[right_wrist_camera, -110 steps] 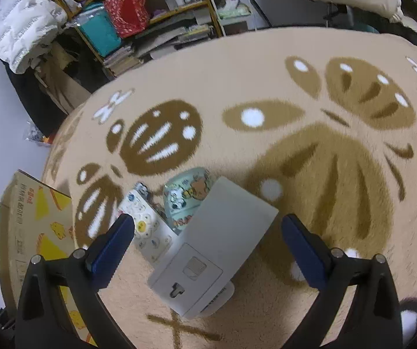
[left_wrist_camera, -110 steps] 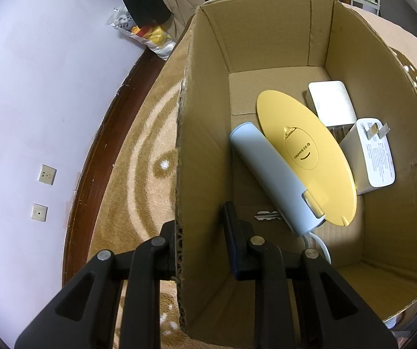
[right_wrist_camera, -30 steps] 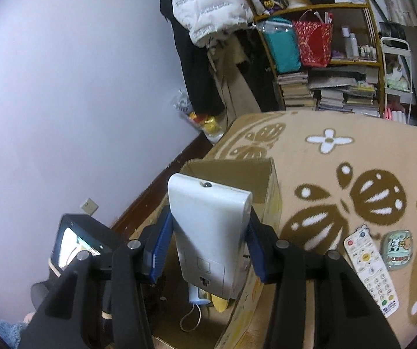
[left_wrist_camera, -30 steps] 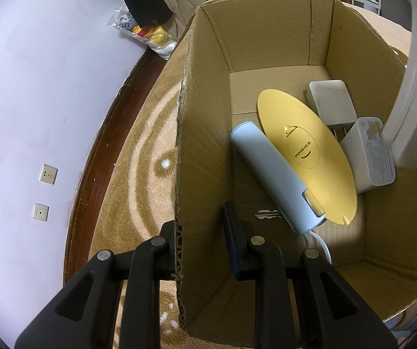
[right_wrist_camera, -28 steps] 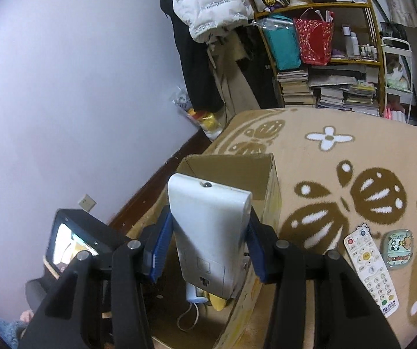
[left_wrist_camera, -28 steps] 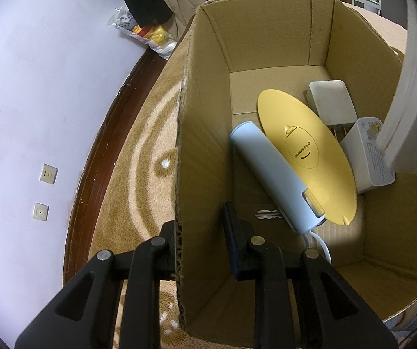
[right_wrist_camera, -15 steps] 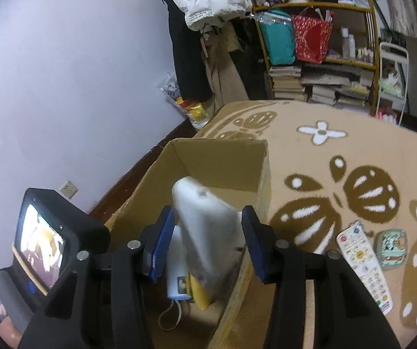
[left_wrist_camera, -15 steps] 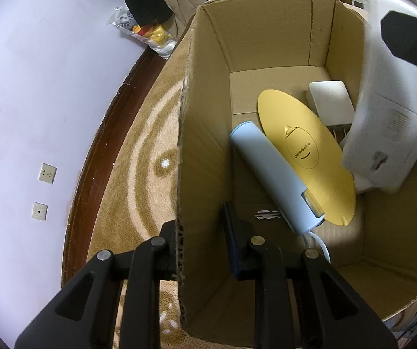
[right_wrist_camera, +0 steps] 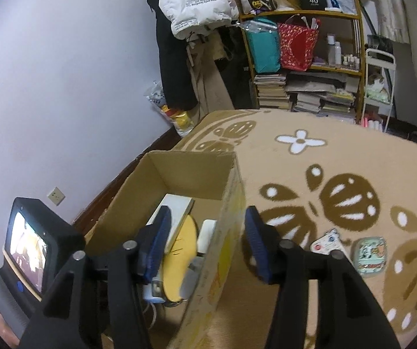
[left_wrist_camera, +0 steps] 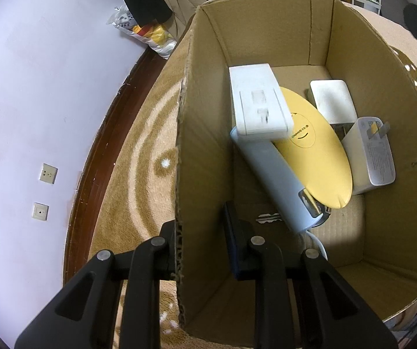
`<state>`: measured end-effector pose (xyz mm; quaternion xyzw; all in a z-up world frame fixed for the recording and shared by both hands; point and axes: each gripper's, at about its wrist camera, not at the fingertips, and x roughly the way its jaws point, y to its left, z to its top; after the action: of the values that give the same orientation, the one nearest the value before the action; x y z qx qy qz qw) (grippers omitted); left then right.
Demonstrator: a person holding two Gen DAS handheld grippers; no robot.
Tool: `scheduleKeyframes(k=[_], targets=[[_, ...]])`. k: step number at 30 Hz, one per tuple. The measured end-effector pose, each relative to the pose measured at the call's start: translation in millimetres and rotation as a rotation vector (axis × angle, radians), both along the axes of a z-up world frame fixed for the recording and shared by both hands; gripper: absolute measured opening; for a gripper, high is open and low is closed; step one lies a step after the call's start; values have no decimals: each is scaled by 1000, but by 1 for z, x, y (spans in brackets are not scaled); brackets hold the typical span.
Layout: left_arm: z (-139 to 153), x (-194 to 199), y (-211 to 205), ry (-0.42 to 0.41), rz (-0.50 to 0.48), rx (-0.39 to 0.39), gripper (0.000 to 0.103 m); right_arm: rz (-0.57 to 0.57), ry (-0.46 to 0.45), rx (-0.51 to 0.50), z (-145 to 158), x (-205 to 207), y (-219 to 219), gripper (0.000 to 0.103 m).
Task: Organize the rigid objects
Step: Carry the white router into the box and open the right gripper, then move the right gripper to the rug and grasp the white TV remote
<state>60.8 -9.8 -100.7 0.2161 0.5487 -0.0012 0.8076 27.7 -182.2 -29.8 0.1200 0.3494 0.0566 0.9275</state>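
Now, from the left wrist view, the left gripper (left_wrist_camera: 199, 232) is seen clamped narrowly on the side wall of the cardboard box (left_wrist_camera: 208, 151), and this hold should be kept firm; the white adapter (left_wrist_camera: 257, 103) lies inside, on the blue case (left_wrist_camera: 278, 183) and yellow disc (left_wrist_camera: 316, 151), its long axis running toward the far wall. From the right wrist view, the right gripper (right_wrist_camera: 205, 244) has just been opened, nothing is held, and it should be lifted straight clear of the box rim.

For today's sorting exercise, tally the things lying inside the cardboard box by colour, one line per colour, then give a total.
White: 3, a flat device, a square block, a plug adapter
Yellow: 1, a disc
Pale blue: 1, a long device
Total: 5
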Motion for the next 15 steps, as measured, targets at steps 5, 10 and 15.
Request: scheduleKeyframes(k=[5, 10, 15], targets=[[0, 0, 1, 1, 1, -2, 23, -49, -2, -35, 3, -2, -12, 82], [0, 0, 0, 1, 1, -2, 23, -92, 27, -58, 0, 0, -25, 93], [0, 0, 0, 1, 1, -2, 23, -131, 56, -71, -7, -1, -38, 103]])
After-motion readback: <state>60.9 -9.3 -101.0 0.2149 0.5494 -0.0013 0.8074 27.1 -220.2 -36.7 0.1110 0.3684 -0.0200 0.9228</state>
